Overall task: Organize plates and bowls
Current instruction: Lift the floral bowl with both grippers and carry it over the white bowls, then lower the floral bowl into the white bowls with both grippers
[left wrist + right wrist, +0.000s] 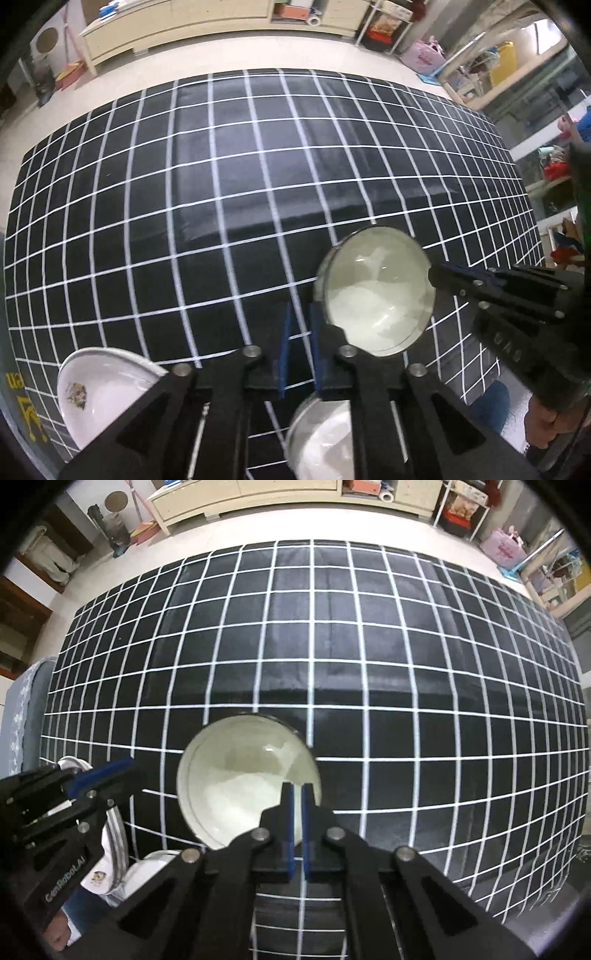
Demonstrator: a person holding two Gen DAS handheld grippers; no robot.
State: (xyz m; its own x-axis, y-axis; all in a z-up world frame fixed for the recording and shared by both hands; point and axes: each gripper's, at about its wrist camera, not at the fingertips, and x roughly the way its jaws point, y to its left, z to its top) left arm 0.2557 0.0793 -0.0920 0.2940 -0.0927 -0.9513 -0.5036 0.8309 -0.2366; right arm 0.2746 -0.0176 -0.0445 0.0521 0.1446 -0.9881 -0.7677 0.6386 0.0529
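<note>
A pale glass bowl [376,291] [247,779] hangs tilted just above the black grid cloth [221,184]. My right gripper [297,788] [432,275] is shut on the bowl's rim, which runs between its blue pads. My left gripper [301,314] [127,766] stands just left of that bowl, its pads a narrow gap apart. Only cloth shows between them. A second glass bowl [317,443] lies under the left gripper, partly hidden by its linkage. A white plate with a small printed motif [99,387] [96,878] sits at the near left.
The cloth-covered table [406,646] stretches far ahead and to both sides. Beyond its far edge are pale floor and a low cream cabinet [184,26]. Cluttered shelves [517,74] stand to the right. A person's hand [543,421] holds the right gripper.
</note>
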